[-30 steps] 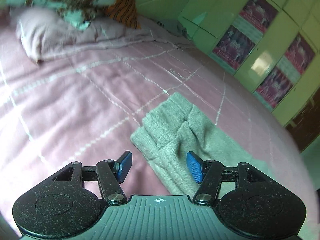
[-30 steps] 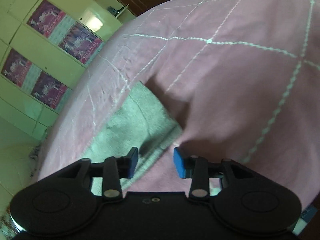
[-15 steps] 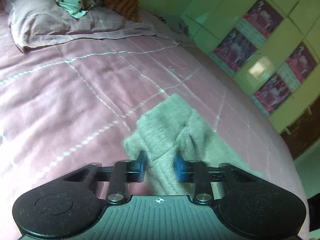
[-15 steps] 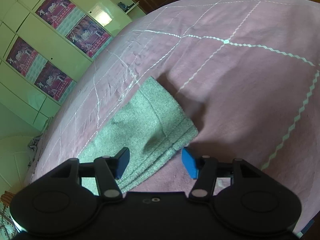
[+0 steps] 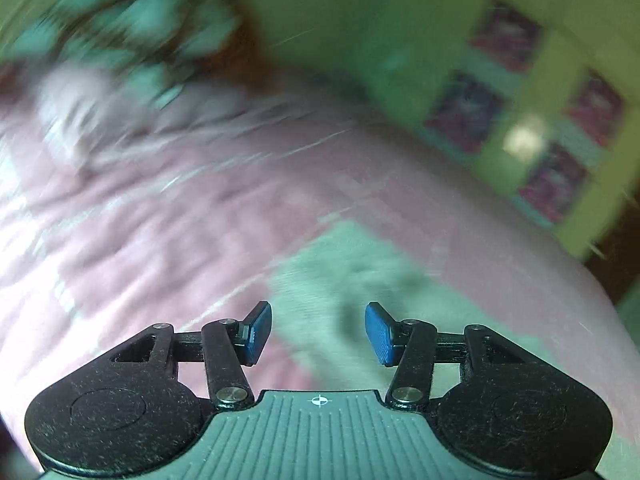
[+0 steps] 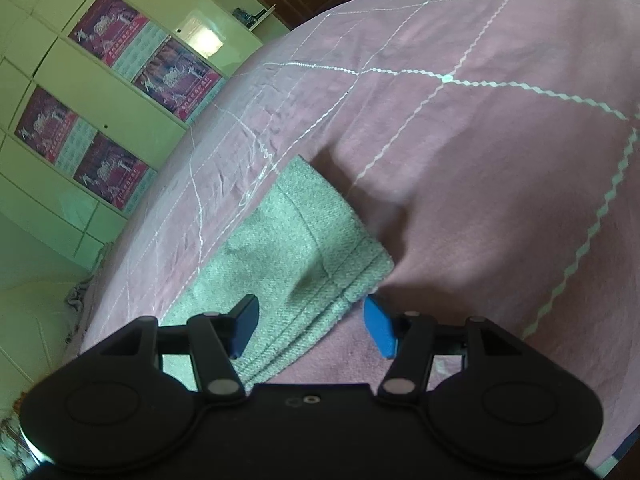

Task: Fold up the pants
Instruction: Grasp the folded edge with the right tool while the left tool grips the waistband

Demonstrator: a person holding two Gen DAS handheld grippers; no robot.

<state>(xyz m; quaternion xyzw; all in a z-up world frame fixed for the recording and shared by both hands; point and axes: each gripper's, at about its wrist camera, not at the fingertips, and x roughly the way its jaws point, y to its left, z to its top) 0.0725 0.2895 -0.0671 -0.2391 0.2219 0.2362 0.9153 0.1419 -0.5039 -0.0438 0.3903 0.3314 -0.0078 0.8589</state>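
Note:
The grey-green pants [image 5: 352, 280] lie folded flat on a pink bed sheet [image 5: 160, 240]. The left wrist view is blurred by motion. My left gripper [image 5: 318, 332] hovers over the near end of the pants. Its jaws are opening, and the blue pads stand apart with nothing pressed between them. In the right wrist view the other end of the pants [image 6: 296, 248] shows its stitched hem. My right gripper [image 6: 310, 326] stands open just above that hem, one pad over the cloth and the other over the sheet [image 6: 480, 180].
A pale pillow [image 5: 80, 112] and patterned bedding lie at the head of the bed. Green cupboards with posters [image 6: 100, 80] stand along the bed's far side, and dark wooden furniture stands beyond them.
Half a second ago my left gripper was closed on the end of the pants. It has since let go, spread its jaws and lifted, blurring its view. The right jaws widened slightly.

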